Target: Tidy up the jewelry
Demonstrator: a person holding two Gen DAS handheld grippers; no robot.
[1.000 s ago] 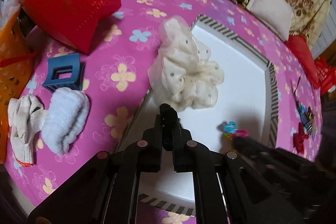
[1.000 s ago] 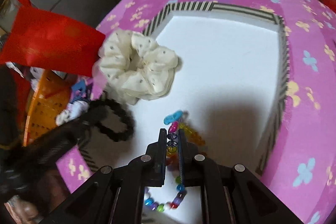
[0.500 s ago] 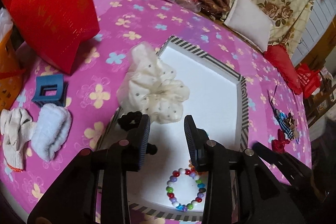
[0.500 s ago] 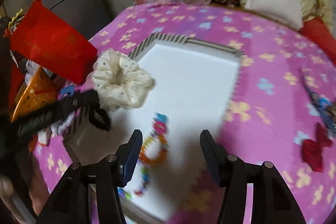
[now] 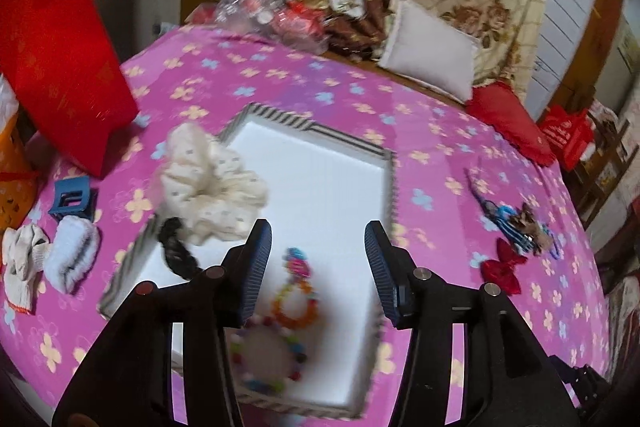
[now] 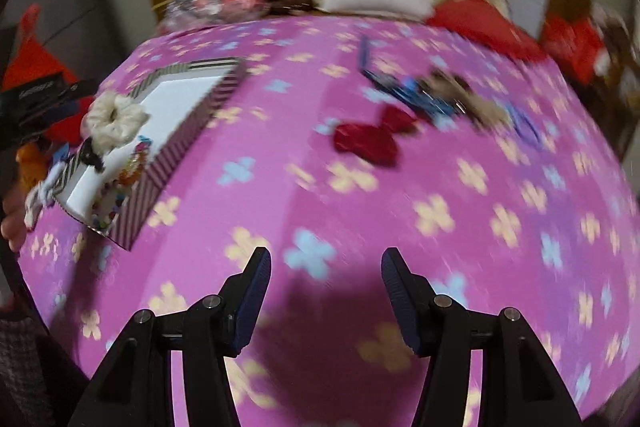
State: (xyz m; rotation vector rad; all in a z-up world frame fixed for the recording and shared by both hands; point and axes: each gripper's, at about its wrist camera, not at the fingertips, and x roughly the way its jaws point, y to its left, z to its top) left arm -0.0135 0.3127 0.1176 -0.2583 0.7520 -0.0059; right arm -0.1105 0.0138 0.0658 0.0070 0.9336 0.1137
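Observation:
A white tray with a striped rim (image 5: 320, 163) (image 6: 192, 95) lies on the pink flowered cloth. In it are a cream scrunchie (image 5: 212, 187) (image 6: 114, 121), a black hair tie (image 5: 176, 247), an orange bead bracelet (image 5: 296, 303) and a multicoloured bead bracelet (image 5: 268, 359). My left gripper (image 5: 316, 267) is open and empty above the tray's near end. My right gripper (image 6: 326, 299) is open and empty over bare cloth, right of the tray. A red bow (image 6: 370, 137) (image 5: 502, 267) and blue hair clips (image 6: 420, 95) (image 5: 508, 223) lie on the cloth beyond it.
A red gift bag (image 5: 60, 67), a blue claw clip (image 5: 72, 199), a white fluffy item (image 5: 70, 251) and a glove (image 5: 22, 263) sit left of the tray. Pillows (image 5: 428, 55) and clutter line the far edge. A purple ring-shaped item (image 6: 524, 125) lies by the clips.
Both grippers let go of their items in the tray, opened and pulled back. The right gripper has swung right, off the tray, toward the bow and clips.

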